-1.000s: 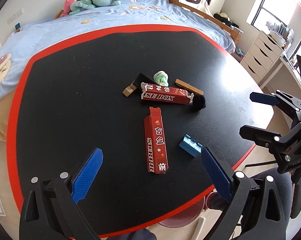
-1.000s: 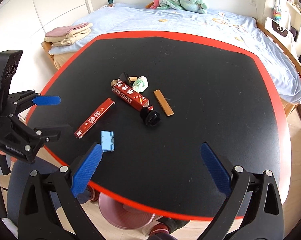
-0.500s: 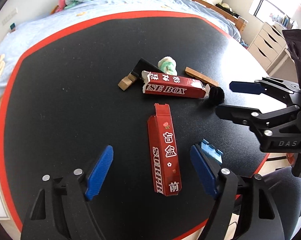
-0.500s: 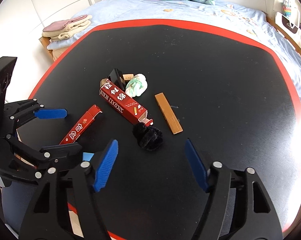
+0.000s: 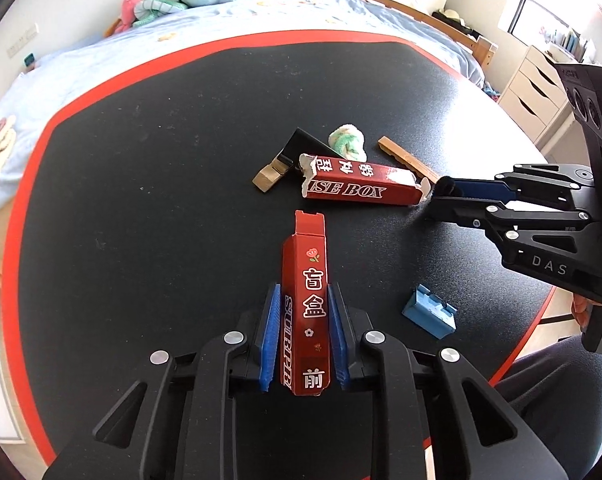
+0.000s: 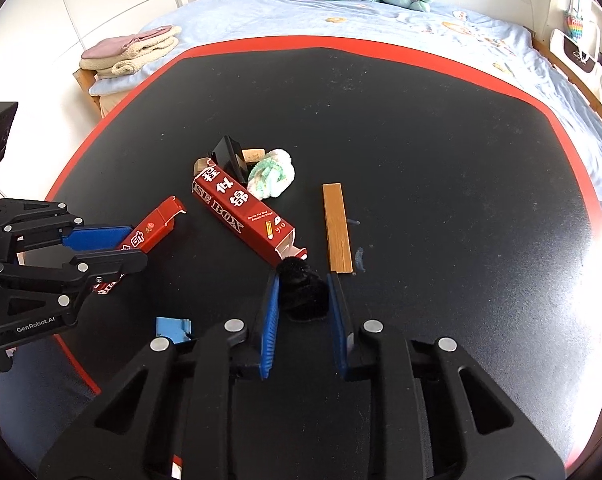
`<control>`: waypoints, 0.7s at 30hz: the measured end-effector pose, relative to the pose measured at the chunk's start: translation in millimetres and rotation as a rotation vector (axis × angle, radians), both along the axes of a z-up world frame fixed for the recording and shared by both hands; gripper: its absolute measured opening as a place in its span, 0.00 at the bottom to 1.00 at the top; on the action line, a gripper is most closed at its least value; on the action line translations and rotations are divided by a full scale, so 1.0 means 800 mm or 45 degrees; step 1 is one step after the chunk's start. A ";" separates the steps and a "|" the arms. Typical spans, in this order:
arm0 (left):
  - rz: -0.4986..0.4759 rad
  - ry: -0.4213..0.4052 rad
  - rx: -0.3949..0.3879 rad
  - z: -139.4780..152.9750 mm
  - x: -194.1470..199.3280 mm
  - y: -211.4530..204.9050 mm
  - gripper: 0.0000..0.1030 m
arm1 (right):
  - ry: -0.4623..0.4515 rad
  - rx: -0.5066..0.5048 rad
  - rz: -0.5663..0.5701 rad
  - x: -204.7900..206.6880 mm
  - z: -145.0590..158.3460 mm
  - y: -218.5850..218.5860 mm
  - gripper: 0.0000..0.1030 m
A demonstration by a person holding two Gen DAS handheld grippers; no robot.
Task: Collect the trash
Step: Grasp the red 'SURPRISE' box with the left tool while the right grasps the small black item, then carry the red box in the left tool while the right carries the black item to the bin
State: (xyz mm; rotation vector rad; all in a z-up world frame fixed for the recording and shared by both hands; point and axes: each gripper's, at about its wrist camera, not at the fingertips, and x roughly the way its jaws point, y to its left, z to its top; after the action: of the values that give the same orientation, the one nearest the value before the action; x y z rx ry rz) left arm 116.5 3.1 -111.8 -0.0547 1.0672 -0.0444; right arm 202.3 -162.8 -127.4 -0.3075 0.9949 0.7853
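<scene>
On the left, our left gripper (image 5: pixel 304 332) is clamped on the near end of a long red box (image 5: pixel 306 312) that lies flat on the black table (image 5: pixel 141 168); both blue pads (image 5: pixel 270 336) press its sides, and the far end with an open flap points away from us. From the right wrist camera the same box (image 6: pixel 151 232) shows between that gripper's fingers near the table's left edge.

Beyond it, in the middle of the table, a second red box (image 5: pixel 361 186) lies crosswise, its left end torn open. Behind that box sit a small black wedge-shaped piece (image 5: pixel 301 144) with a tan block (image 5: pixel 267 178) at its near end, and a green-and-white ball of yarn (image 5: pixel 347 142) touching the box's far side. Just to the right a thin wooden strip (image 6: pixel 336 228) lies flat, near the box's open end but apart from it.

Near the front edge a small blue block (image 5: pixel 429 314) rests by itself, between the two grippers.

On the right, our right gripper (image 6: pixel 303 312) has its pads drawn in on either side of a black fuzzy ball (image 6: pixel 303 290); the pads touch it, so we read it as gripped. The ball sits on the table right at the open end of the second box.

A bed (image 6: pixel 381 24) with stuffed toys stands behind the table.
</scene>
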 end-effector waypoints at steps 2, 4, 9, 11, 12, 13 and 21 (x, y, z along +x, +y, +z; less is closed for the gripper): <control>-0.004 -0.007 -0.002 0.003 -0.003 -0.001 0.22 | -0.004 0.004 -0.003 -0.003 0.004 -0.004 0.22; -0.005 -0.017 -0.004 0.007 -0.009 -0.002 0.22 | -0.008 0.013 -0.007 -0.007 0.009 -0.010 0.22; -0.018 -0.044 -0.013 0.023 -0.024 -0.004 0.22 | -0.022 0.037 -0.020 -0.021 0.027 -0.021 0.22; -0.027 -0.059 -0.019 0.032 -0.033 -0.006 0.22 | -0.024 0.051 -0.020 -0.030 0.036 -0.028 0.22; -0.032 -0.065 -0.021 0.035 -0.037 -0.007 0.22 | -0.028 0.056 -0.019 -0.036 0.041 -0.032 0.22; -0.039 -0.073 -0.023 0.039 -0.042 -0.009 0.22 | -0.032 0.062 -0.019 -0.042 0.046 -0.037 0.22; -0.091 -0.120 -0.039 0.069 -0.078 -0.033 0.22 | -0.058 0.111 -0.019 -0.097 0.081 -0.073 0.22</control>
State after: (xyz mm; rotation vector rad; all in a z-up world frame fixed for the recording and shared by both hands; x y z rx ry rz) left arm 54.2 -23.5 -56.7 -0.0416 0.9738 -0.1267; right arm 124.4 -221.0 -63.0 -0.2413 0.9168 0.8024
